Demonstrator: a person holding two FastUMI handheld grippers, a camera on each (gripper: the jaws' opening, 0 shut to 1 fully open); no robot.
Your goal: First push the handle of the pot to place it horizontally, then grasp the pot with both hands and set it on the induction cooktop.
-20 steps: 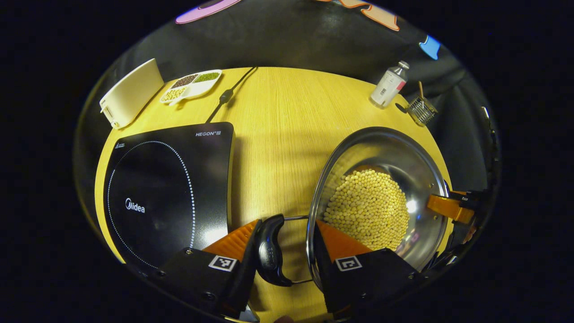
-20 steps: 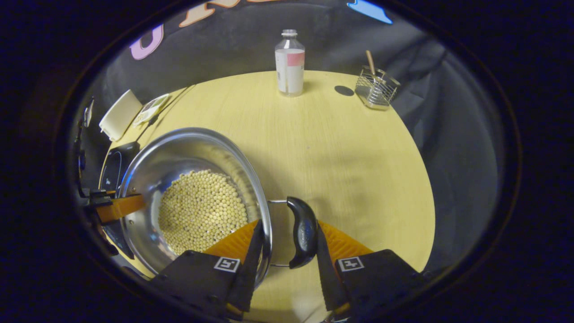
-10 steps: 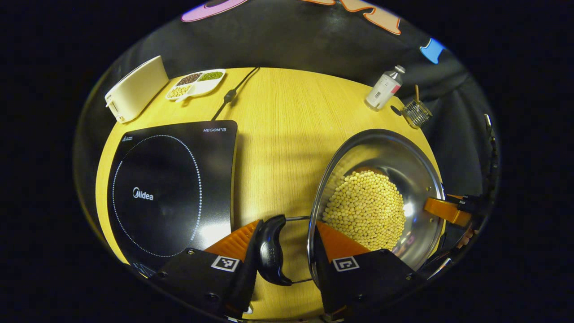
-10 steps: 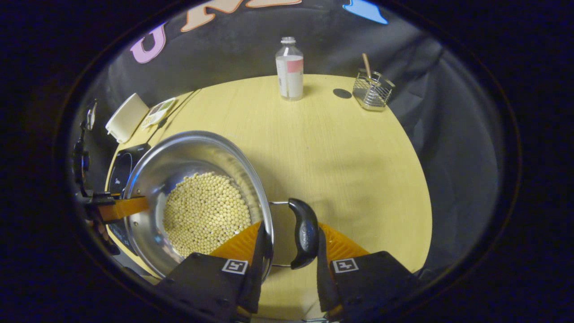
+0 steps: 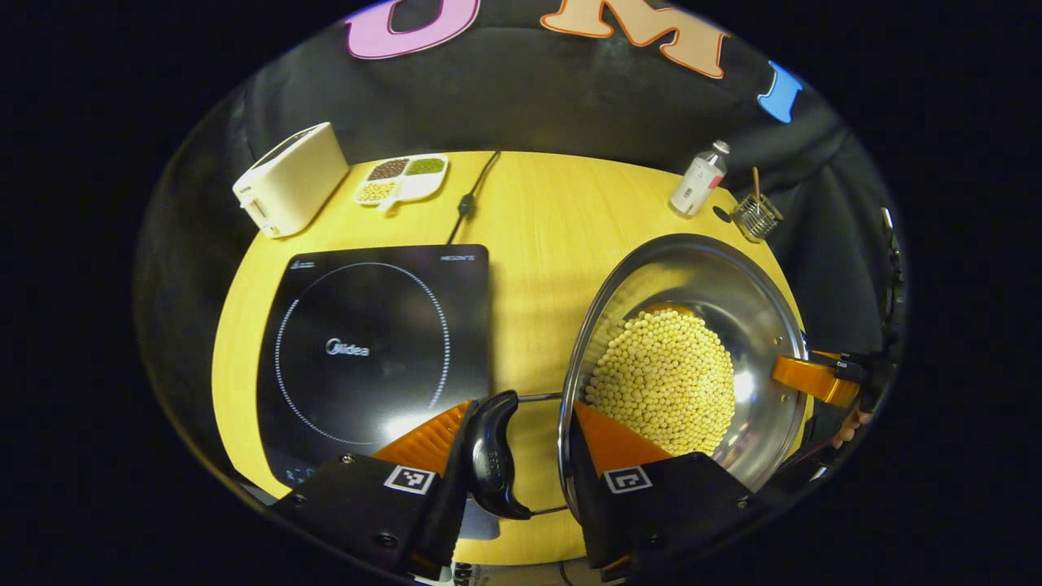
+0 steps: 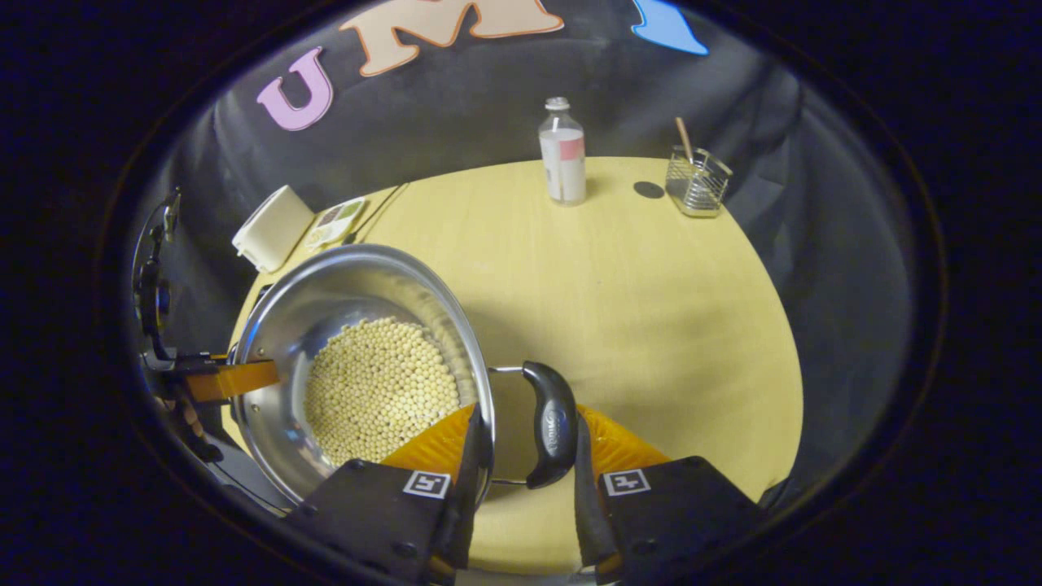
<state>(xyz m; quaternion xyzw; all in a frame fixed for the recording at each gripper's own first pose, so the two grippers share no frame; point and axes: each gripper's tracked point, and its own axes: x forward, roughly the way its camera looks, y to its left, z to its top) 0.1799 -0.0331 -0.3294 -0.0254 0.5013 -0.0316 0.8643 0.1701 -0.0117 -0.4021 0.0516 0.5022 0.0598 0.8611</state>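
Observation:
A steel pot [image 5: 700, 268] part-filled with yellow soybeans [image 5: 663, 382] hangs above the wooden table [image 5: 553, 212], held at both sides. My left gripper [image 5: 521, 407] is shut on the pot: one pad presses the black handle [image 5: 490, 456] from outside, the other sits inside the rim. My right gripper [image 6: 525, 411] grips the opposite black handle [image 6: 552, 423] and the rim of the pot [image 6: 342, 277] the same way. Both handles lie level. The black induction cooktop [image 5: 366, 342] lies on the table to the left of the pot, apart from it.
Along the table's far edge stand a white toaster-like box [image 5: 289, 177], a divided dish of beans [image 5: 403, 175], the cooktop's cord [image 5: 468, 199], a clear bottle [image 5: 698, 177] and a small wire basket [image 5: 755, 218]. The black cloth wall rises behind them.
Both grippers have risen with the pot, so the table and cooktop look smaller and farther below. The cooktop has drifted toward the middle of the left gripper view. Both grips stay the same.

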